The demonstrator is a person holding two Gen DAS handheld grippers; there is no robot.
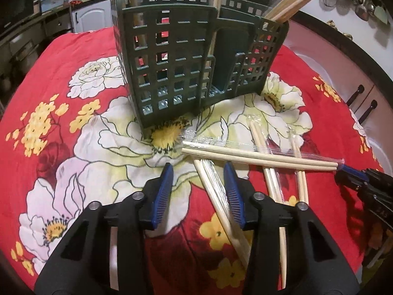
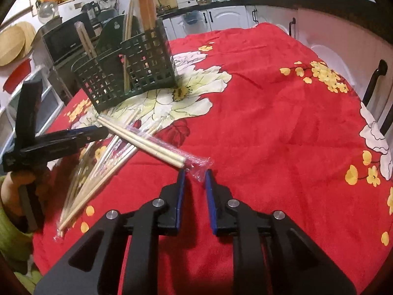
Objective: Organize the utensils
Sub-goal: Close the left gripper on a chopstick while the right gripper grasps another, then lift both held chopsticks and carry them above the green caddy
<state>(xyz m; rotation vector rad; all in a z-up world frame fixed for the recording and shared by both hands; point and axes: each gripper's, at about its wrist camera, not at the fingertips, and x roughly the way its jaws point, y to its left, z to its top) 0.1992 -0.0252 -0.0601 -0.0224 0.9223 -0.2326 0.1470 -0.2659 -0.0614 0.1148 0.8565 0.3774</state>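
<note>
The right gripper (image 2: 194, 175) is open, its jaws on either side of the plastic end of the wrapped chopsticks (image 2: 147, 140) in the middle of the frame. The left gripper (image 1: 199, 172) is open too, over a loose pair. Next, I think: squeeze, lift, and drop them in the green holder (image 2: 127, 71), upper left.

My left wrist camera sits low over the near edge of the table (image 1: 49, 127), facing across it toward the green utensil basket (image 1: 176, 61), which looms close at top centre. My right wrist camera looks from the table's right side, angled left, with the basket (image 2: 127, 73) farther off near the far left corner. Both 2 views share the basket and the wrapped chopsticks (image 1: 260, 158) (image 2: 147, 142) lying before it; each also catches the other gripper.
</note>
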